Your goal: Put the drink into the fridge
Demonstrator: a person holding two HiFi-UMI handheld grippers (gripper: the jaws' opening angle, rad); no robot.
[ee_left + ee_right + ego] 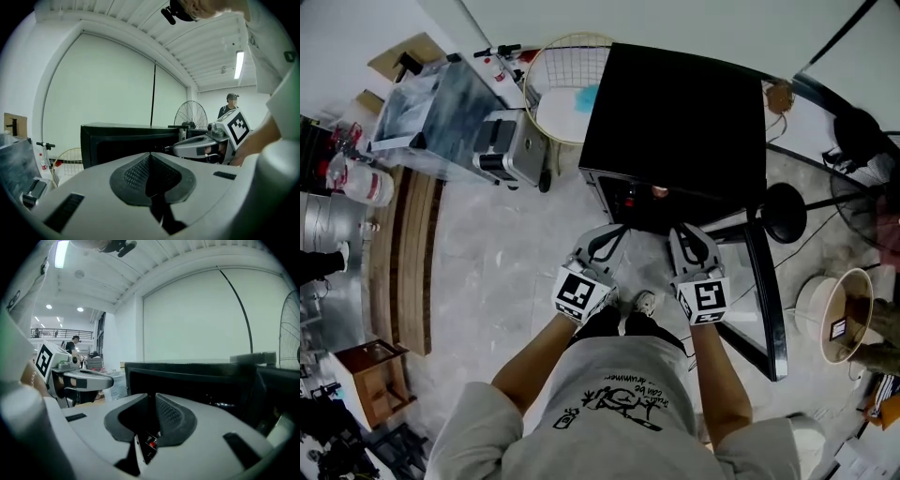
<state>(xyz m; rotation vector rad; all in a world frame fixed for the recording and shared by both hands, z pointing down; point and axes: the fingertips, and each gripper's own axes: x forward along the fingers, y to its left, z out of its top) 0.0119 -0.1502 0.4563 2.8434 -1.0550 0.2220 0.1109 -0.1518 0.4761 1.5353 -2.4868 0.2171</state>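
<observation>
A black mini fridge (675, 112) stands right in front of me; its front is dark and its door (766, 300) hangs open to the right. Both grippers hover side by side just before that front. The left gripper (600, 246) has its pads pressed together with nothing in them (150, 154). A narrow gap shows between the pads of the right gripper (694, 246), and no object sits in it (152, 397). Each gripper view shows the fridge (126, 140) (197, 380) and the other gripper alongside. I see no drink in either gripper, and the fridge interior is too dark to read.
A round wire fan guard (562, 84) and a grey box (511, 145) sit left of the fridge. A black stool (783, 211) and a pale bucket (834, 314) are on the right. A standing fan (191, 112) and a person (229, 105) are behind.
</observation>
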